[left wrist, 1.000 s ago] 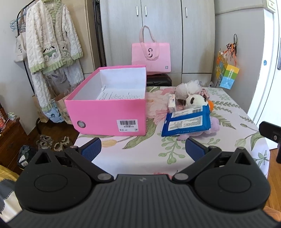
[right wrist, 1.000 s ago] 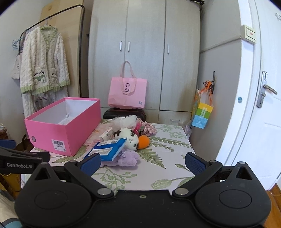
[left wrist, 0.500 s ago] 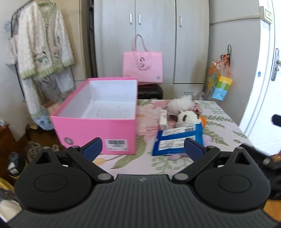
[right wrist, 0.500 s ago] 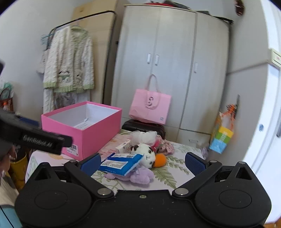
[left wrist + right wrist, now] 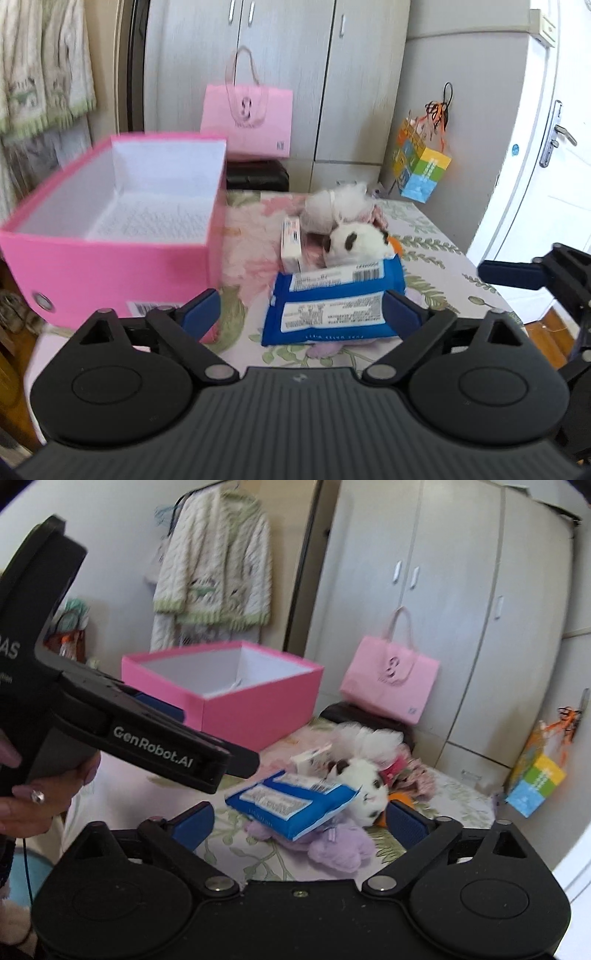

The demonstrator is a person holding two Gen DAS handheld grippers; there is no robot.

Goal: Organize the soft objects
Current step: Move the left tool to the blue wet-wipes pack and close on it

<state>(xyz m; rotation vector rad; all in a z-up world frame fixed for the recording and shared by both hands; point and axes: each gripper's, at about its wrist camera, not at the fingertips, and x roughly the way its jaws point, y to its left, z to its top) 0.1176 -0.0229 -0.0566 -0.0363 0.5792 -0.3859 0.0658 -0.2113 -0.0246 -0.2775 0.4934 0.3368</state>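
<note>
Stage: nothing sorted yet | open pink cardboard box point(image 5: 110, 236) holds only a printed sheet | blue plastic wipes pack point(image 5: 334, 306), panda plush point(image 5: 360, 779), purple plush point(image 5: 338, 847) heaped on floral counter point(image 5: 436, 273) | left tool point(image 5: 301, 306), right tool point(image 5: 303, 818) unladen, jaws narrowing.

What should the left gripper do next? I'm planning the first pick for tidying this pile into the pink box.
Probably ease the left gripper forward and down onto the blue pack. It lies on top of the pile, over the purple plush and against the panda plush. The jaws are closing with nothing between them yet, and the pink box stands open beside it.
</note>
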